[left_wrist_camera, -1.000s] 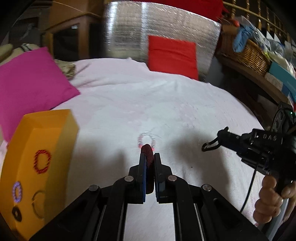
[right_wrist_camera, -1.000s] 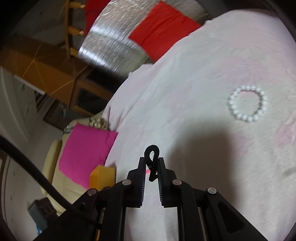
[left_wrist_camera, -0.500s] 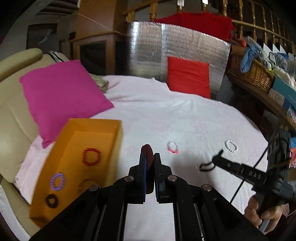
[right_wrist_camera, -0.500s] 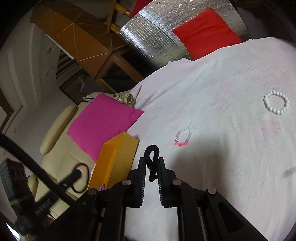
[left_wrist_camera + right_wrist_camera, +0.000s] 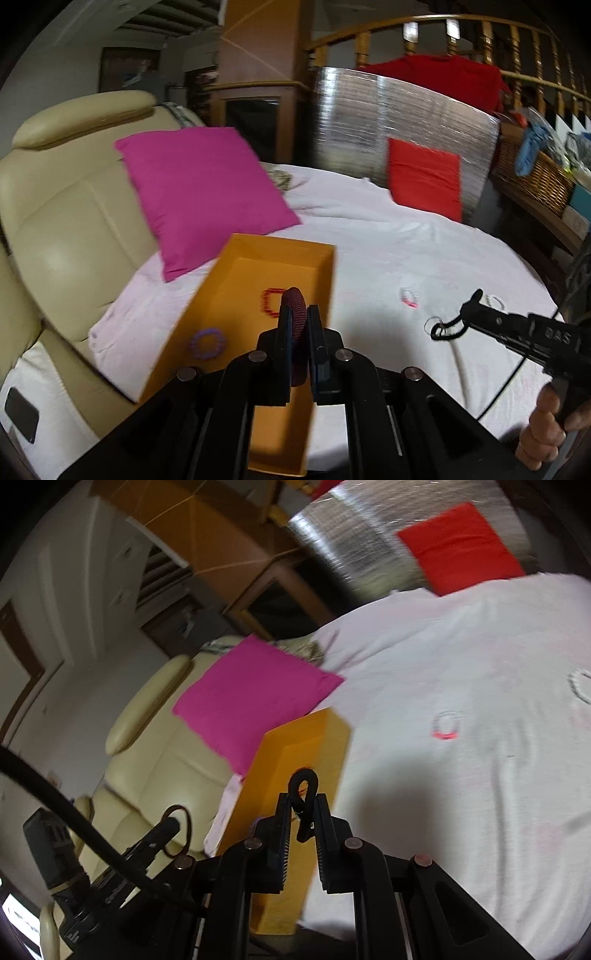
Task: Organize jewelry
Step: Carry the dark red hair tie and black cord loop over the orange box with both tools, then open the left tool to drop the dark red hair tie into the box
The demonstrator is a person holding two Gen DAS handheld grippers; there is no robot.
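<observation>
Left wrist view: the left hand-held gripper [image 5: 298, 314], clamped on a dark red bracelet [image 5: 294, 301], has swung from over the bare bed [image 5: 388, 236] to above the orange box [image 5: 258, 266], which already holds a red bracelet [image 5: 271, 301] and a purple one [image 5: 207, 343]. Right wrist view: the right hand-held gripper [image 5: 303, 805], pinching a black loop [image 5: 303, 786], has likewise turned toward the box, so both pieces appear ready to drop, while a pink-and-clear bracelet [image 5: 446, 725] and white bead bracelet [image 5: 581, 685] remain on the bed.

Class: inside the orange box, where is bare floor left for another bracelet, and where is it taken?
Free: the far end of the orange box, beyond the red bracelet. Taken: the middle, with that and the purple bracelet. Its near end is hidden behind the left gripper.
</observation>
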